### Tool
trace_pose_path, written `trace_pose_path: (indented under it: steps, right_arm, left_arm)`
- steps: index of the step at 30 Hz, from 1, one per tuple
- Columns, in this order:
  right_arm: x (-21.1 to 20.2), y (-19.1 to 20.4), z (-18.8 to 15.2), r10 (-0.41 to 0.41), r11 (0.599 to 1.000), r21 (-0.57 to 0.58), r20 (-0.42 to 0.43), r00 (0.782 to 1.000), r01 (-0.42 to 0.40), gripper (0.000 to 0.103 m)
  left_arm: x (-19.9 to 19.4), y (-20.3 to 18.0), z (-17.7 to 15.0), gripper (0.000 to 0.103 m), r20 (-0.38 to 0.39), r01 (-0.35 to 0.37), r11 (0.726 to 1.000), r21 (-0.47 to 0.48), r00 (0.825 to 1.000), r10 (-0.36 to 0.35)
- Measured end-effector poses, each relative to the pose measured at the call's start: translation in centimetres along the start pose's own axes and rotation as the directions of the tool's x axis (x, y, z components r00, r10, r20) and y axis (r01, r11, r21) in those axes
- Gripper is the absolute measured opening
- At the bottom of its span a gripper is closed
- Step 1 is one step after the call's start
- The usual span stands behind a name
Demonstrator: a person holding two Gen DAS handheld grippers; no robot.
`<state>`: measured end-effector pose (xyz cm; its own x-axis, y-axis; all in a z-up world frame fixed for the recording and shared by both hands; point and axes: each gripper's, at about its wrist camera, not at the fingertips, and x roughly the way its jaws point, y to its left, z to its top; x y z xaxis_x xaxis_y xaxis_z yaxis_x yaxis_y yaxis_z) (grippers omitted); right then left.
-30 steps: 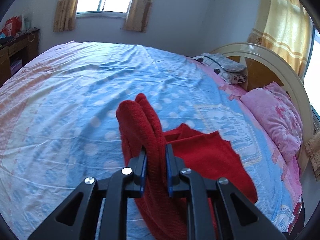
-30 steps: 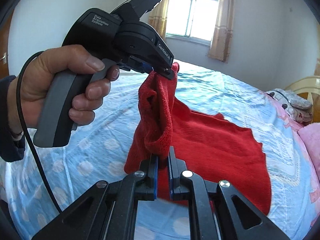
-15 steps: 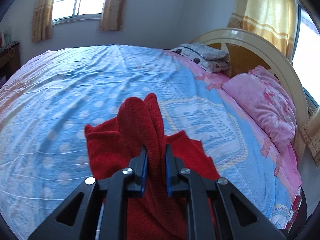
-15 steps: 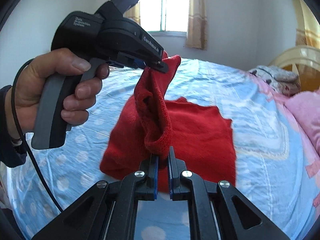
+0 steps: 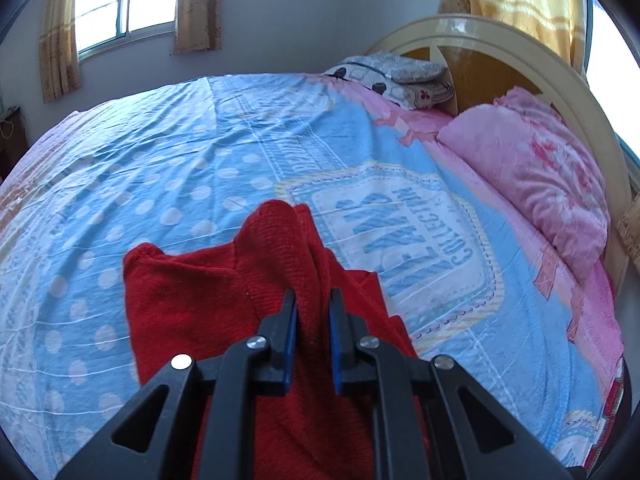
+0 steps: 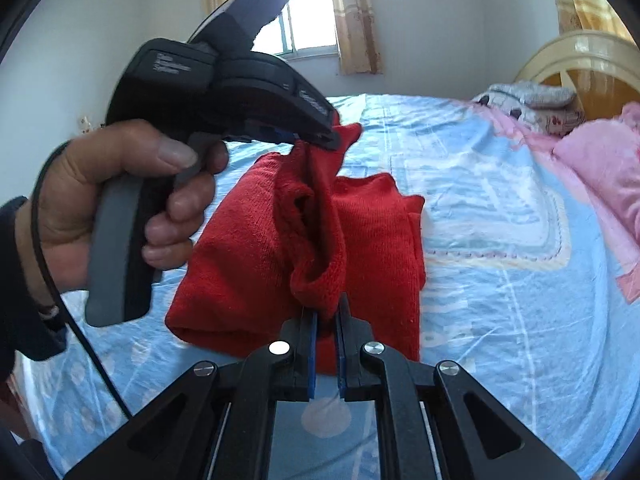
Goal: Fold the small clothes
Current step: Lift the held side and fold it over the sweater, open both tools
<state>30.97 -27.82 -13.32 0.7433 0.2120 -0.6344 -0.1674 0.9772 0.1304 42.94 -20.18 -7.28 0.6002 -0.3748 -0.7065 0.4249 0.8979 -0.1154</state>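
A small red knitted garment lies partly folded on the blue dotted bedsheet. My left gripper is shut on a bunched edge of it, and the cloth stands up between the fingers. In the right wrist view the left gripper, held in a person's hand, pinches the upper end of that raised edge. My right gripper is shut on the lower end of the same edge. The lifted edge hangs over the flat part of the garment.
Pink pillows and a grey patterned pillow lie by the cream headboard at the right. Curtained windows are on the far wall. A black cable hangs from the left gripper's handle.
Both grippers carried the pinched red edge across toward the headboard side, folding it over the rest of the garment. The garment now lies narrower and doubled on the sheet.
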Motion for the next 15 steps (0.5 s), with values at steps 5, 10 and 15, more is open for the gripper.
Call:
trace_pose_path:
  steps: [5,10,15]
  right_arm:
    - [0.4,-2.2,-0.6,0.054,0.994,0.094,-0.054,0.997,-0.048,0.006]
    - [1.4,-4.4,-1.1,0.137,0.968,0.224,-0.106,0.985,-0.111,0.006]
    - [2.3,-6.6,-1.8,0.209,0.923,0.355,-0.131,0.969,-0.151,0.006]
  left_arm:
    - [1.3,-2.1,-0.3,0.014,-0.019,-0.028,0.998,0.064,0.999,0.03]
    - [2.6,-3.7,-0.5,0.014,-0.04,-0.052,0.994,0.098,0.998,0.056]
    - [4.0,-4.7,-0.5,0.014,-0.064,-0.073,0.992,0.107,0.995,0.08]
